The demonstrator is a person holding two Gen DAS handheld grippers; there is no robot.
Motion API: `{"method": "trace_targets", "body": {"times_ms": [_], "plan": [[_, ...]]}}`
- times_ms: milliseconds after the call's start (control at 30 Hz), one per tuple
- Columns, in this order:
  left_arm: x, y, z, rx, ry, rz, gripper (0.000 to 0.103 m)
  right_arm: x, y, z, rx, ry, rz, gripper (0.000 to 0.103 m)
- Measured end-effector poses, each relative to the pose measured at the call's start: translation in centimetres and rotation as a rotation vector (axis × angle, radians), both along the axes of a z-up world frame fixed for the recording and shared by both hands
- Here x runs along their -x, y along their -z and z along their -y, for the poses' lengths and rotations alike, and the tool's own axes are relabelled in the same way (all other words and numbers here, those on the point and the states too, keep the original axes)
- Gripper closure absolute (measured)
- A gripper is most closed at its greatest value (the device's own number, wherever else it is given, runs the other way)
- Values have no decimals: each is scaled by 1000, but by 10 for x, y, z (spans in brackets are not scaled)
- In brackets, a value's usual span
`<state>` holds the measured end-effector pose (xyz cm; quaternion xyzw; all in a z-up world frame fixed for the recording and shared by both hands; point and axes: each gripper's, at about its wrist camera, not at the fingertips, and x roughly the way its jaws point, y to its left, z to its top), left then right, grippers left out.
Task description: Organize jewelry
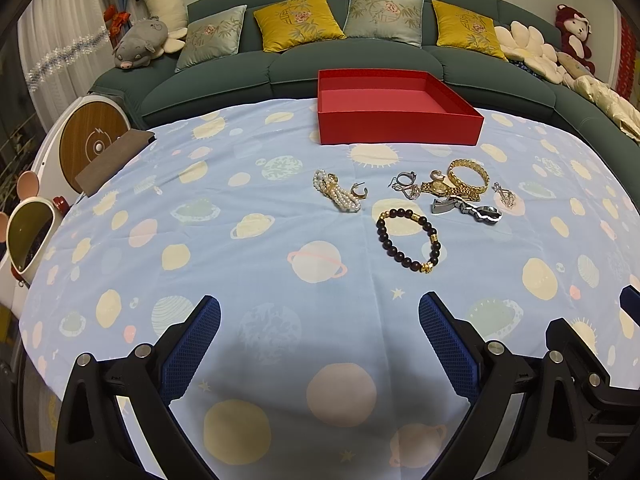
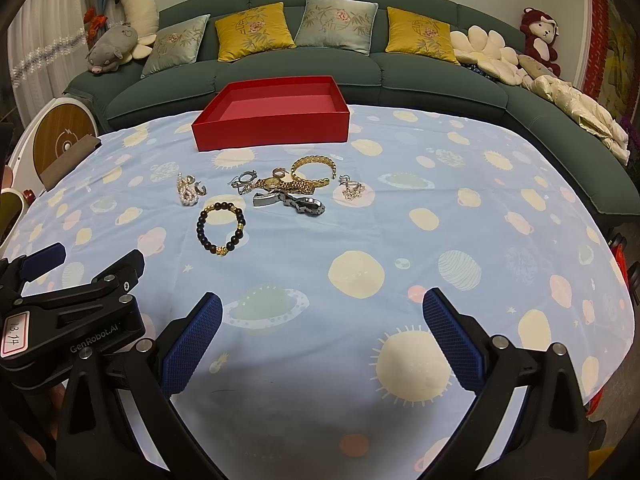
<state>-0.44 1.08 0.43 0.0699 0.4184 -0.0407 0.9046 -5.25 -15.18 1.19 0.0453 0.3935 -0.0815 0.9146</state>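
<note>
Clearly our left gripper (image 1: 319, 322) and right gripper (image 2: 322, 318) gape empty, well short of the jewelry (image 2: 276, 190) before the red box (image 2: 272, 136); tangled gold chains could snag and drag neighbours.

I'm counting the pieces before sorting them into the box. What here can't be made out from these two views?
- Gold watch cluster: pieces overlap in both views, so the count is unclear.
- Small silver earrings: too small in both views to tell pair or single.
- Red box: the near wall hides the front floor strip in both views.
- Right gripper: cut off by the left wrist view's edge.
</note>
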Motion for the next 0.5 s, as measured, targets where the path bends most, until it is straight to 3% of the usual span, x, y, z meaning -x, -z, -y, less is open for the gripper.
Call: {"method": "trace_targets", "body": {"times_ms": [500], "plan": [[-3,2,-3,2,-3,-16,6,-4,3,-3,2,-18,-9,5]]}}
